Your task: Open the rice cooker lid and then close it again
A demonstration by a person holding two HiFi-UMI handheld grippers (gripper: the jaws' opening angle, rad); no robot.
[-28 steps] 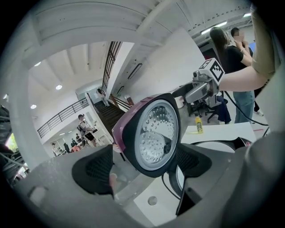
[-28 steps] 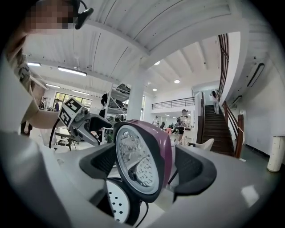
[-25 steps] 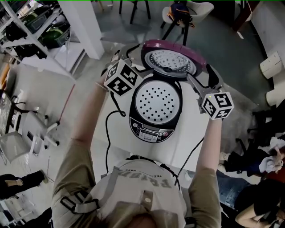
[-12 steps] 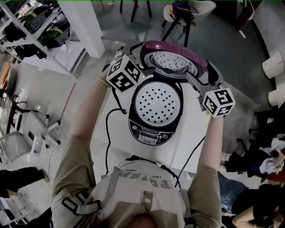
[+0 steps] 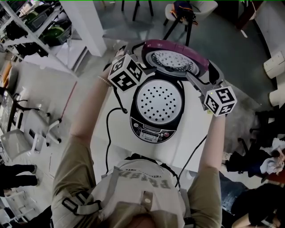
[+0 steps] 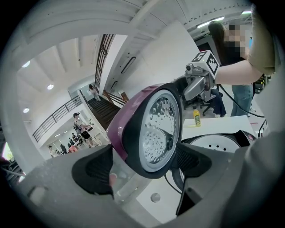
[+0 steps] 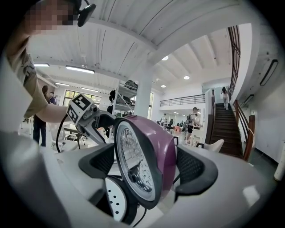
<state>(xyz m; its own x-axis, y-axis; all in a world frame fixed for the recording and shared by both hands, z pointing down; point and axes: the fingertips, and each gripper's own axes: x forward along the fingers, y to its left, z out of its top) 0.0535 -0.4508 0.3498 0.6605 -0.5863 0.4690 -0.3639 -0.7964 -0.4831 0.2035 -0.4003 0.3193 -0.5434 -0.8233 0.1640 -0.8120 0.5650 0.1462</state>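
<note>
The rice cooker (image 5: 153,127) stands on a white table (image 5: 189,149) with its purple lid (image 5: 174,59) swung up and open. A perforated inner plate (image 5: 159,103) shows inside. My left gripper (image 5: 140,57) straddles the lid's left edge. In the left gripper view the lid (image 6: 147,133) sits between the pads. One pad (image 6: 192,160) is against the inner rim. The other pad (image 6: 92,171) stands slightly off the purple back. My right gripper (image 5: 201,75) straddles the lid's right edge. In the right gripper view both pads (image 7: 195,171) touch the lid (image 7: 144,156).
A black cable (image 5: 108,133) runs down the table's left side. Metal shelves (image 5: 31,26) stand at the far left and chairs (image 5: 180,11) beyond the table. A seated person (image 5: 262,191) is at the lower right. A yellow bottle (image 6: 196,118) stands on a far table.
The lid stays open and both grippers keep to its two edges. Only the head view has shifted slightly.
</note>
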